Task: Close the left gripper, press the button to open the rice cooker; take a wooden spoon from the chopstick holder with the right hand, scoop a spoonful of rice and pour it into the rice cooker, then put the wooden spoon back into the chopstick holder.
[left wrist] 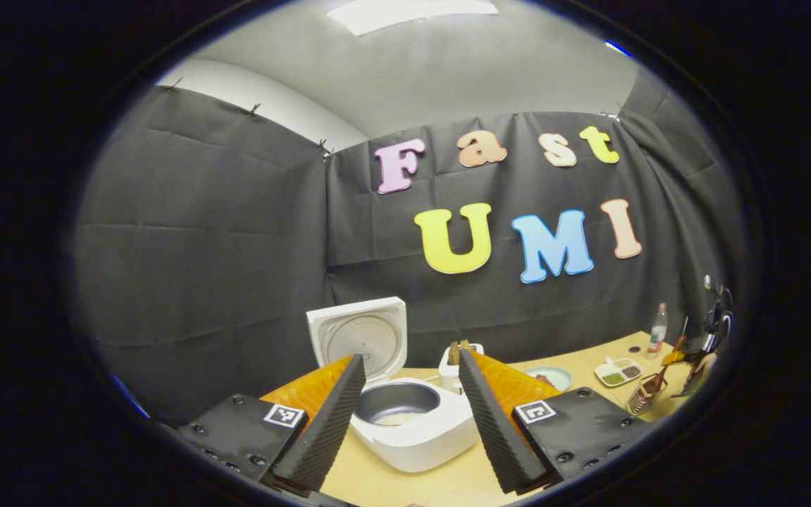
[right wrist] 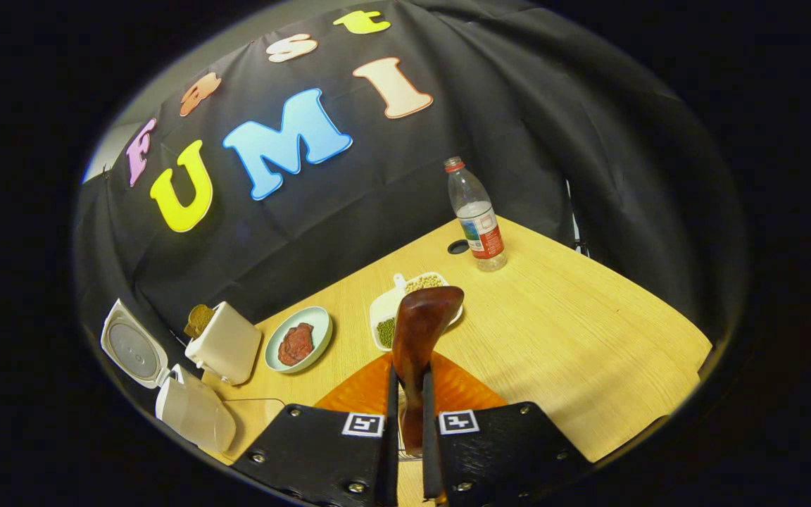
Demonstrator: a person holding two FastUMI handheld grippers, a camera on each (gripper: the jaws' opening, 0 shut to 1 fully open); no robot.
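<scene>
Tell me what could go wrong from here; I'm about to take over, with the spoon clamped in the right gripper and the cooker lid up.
1. The right gripper pinches the wooden spoon by its narrow handle, so it may twist or slip.
2. The water bottle and the divided dish of beans stand nearby; a swing could knock them.
3. The rice cooker sits between the left gripper's open fingers, which may block pouring.
</scene>
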